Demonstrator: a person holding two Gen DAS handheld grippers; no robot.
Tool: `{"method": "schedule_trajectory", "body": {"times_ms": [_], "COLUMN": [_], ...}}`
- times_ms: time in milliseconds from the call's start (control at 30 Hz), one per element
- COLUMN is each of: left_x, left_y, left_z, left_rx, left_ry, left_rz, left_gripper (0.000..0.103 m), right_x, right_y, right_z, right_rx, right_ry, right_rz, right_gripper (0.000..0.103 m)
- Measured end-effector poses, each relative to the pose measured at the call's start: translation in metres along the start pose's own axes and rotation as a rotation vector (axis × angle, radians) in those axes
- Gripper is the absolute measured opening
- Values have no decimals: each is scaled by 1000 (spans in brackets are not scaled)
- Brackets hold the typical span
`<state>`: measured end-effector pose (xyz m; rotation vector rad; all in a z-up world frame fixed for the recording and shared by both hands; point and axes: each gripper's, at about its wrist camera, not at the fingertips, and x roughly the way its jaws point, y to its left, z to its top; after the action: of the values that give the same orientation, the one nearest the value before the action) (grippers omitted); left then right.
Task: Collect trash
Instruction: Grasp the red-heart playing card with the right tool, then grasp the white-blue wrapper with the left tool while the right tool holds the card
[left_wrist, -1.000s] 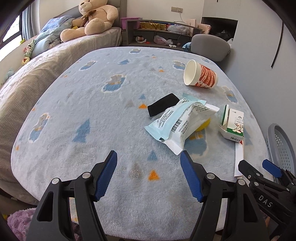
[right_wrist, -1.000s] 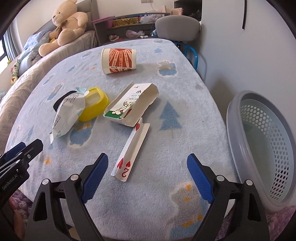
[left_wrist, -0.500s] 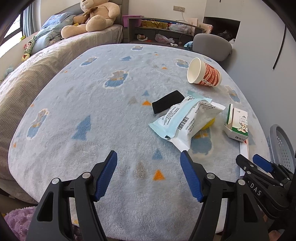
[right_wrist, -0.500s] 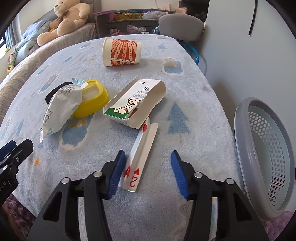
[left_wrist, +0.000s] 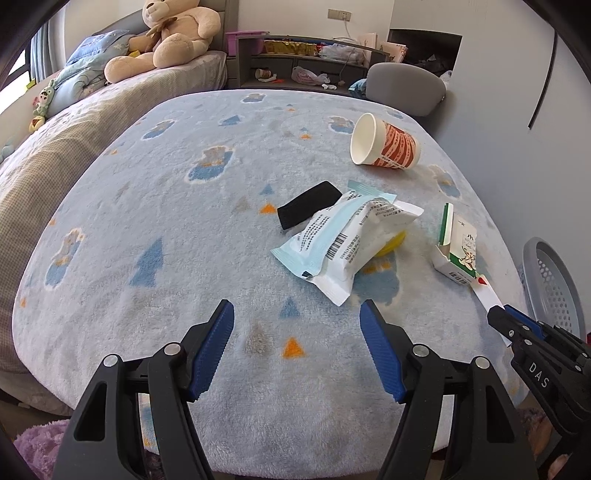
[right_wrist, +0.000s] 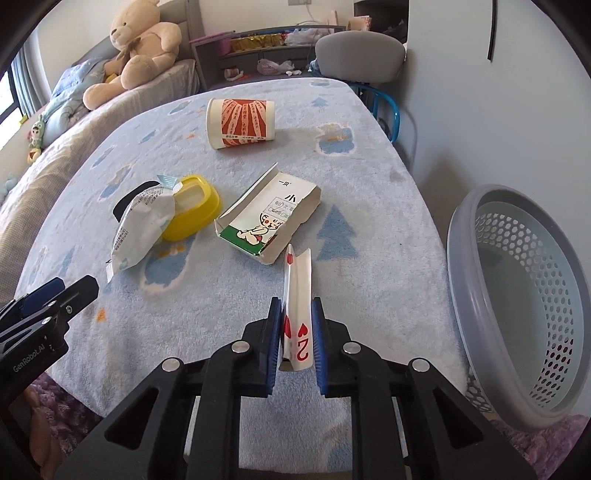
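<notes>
Two grippers work over one round table (left_wrist: 122, 229) covered with a fluffy blue cloth, and I take this table as the landmark for all places. Beside the table, at its right edge and lower than its top, a grey basket (right_wrist: 517, 295) stands open and looks empty; I judge it is put there so that trash can be carried only a short way and dropped in. Far across the table lies a paper cup (right_wrist: 240, 123) on its side. Nearer the middle of the table a white wrapper (left_wrist: 351, 236) leans over a yellow lid (right_wrist: 192, 208), with a black strip (left_wrist: 308, 208) just beside them. A torn carton (right_wrist: 266, 218) lies open near the right side of the table. The smallest piece is a folded card (right_wrist: 297, 291) with red hearts, at the near edge of the table. The right gripper (right_wrist: 295, 338) has just been closing, and now its jaws press the card from both sides, so the card bends into a channel and its near end seems to lift a little from the cloth. I think this pinch at the end is chosen because a thin card cannot be gripped flat. The left gripper (left_wrist: 297, 347) hovers over the near part of the table with its jaws wide apart and nothing between them, probably waiting for the wrapper.
</notes>
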<state>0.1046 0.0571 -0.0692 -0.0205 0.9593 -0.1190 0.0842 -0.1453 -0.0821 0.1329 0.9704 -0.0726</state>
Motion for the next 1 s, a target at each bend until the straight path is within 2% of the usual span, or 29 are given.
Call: {"method": "schedule_trajectory", "body": {"times_ms": [200,500,633,1000], "left_x": [6,20,31,57], "left_y": [-6,-10,-14,-30], "left_z": [7,26,31,42], "left_rx": [19,50,64,116], "left_ry": [24,37,57,63], "left_rz": [-40,-58,-94,-89], "left_gripper": [68,68,68,68], "right_x": [-11,-18,-21,-19], "right_y": [-8,-17,-18,-16], "right_z": [-5,-7,-8,-9], "right_rx": [15,28,33,25], "right_ry": [-8,-19,-21,-16], "right_rz": [32,72,87,102], "right_gripper": [16,16,16,16]}}
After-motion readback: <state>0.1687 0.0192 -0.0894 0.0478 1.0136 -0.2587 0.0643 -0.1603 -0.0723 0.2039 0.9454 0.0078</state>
